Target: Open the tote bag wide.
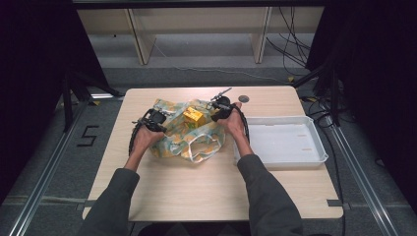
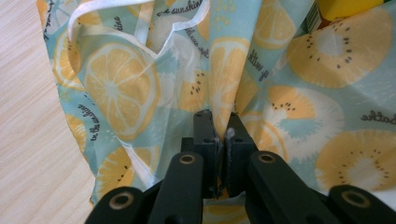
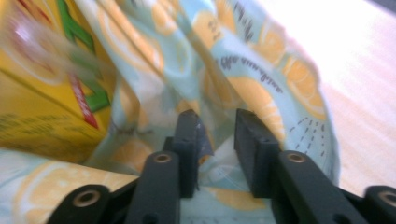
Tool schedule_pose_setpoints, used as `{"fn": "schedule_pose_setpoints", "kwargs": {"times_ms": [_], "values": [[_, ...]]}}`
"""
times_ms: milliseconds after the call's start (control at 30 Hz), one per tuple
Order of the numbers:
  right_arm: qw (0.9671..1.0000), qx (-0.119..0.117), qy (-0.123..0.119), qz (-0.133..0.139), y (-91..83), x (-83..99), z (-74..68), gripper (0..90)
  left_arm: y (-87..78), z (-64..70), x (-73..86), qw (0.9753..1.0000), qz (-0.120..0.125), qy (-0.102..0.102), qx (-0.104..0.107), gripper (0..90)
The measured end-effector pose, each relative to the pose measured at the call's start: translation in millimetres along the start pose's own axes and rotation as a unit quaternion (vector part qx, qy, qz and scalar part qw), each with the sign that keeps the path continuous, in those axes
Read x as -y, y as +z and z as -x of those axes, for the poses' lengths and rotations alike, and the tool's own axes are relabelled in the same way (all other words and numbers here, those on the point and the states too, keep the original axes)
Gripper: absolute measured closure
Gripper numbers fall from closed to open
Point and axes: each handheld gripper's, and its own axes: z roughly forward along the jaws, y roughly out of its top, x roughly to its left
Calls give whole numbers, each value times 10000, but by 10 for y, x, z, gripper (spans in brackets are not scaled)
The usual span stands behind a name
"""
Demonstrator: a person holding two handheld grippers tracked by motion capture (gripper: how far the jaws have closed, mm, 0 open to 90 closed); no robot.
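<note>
Pale wood surface [image 1: 196, 191], rectangular, with a small dark round disc [image 1: 243, 98] near its far edge.

Left tongs [image 1: 164, 129] — held in the person's left hand [image 1: 141, 139], at the left edge of the bag. Seen along their own jaws in the left gripper view, these tongs [image 2: 219, 128] are pressed together on a gathered fold of the cloth, which rises pinched between them.

Fabric bag [image 1: 189, 137] — light blue cloth printed with orange and lemon slices and short lines of dark script, white-edged handles; it lies crumpled at the middle of the surface, between the two hands. The left gripper view shows the same bag [image 2: 140, 84] hanging in folds over the wood.

Yellow box [image 1: 193, 115] — sits in the open top of the bag, between the two tongs. In the right gripper view this box [image 3: 42, 93] is blurred, with red and green print, just beside the cloth.

Right tongs [image 1: 215, 109] — held in the right hand [image 1: 235, 123], at the right edge of the bag. In their own view these tongs [image 3: 219, 135] stand spread, with bag cloth lying between the jaws and touching the left one.

White tray [image 1: 314, 157] — shallow, rectangular, at the right side of the surface, just beside the right forearm.
</note>
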Motion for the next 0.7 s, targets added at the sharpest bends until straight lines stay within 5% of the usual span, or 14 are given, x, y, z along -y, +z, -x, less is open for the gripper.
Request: {"fn": "schedule_pose_setpoints", "kwargs": {"times_ms": [167, 367, 567, 700], "values": [[9982, -168, 98, 565, -278, -71, -12, 591, -59, -1, -3, 9995, 202, -231, 97, 751], [9900, -566, 120, 1286, -502, -125, -16, 505, -247, -42, -10, 9964, 644, -552, 60, 607], [9869, -953, 11, 1298, -606, -173, -144, 418, -572, -47, 58, 9885, 1222, -856, 250, 520], [9859, -1040, -53, 1310, -606, -195, -207, 402, -717, 19, 91, 9878, 1265, -822, 379, 476]]}}
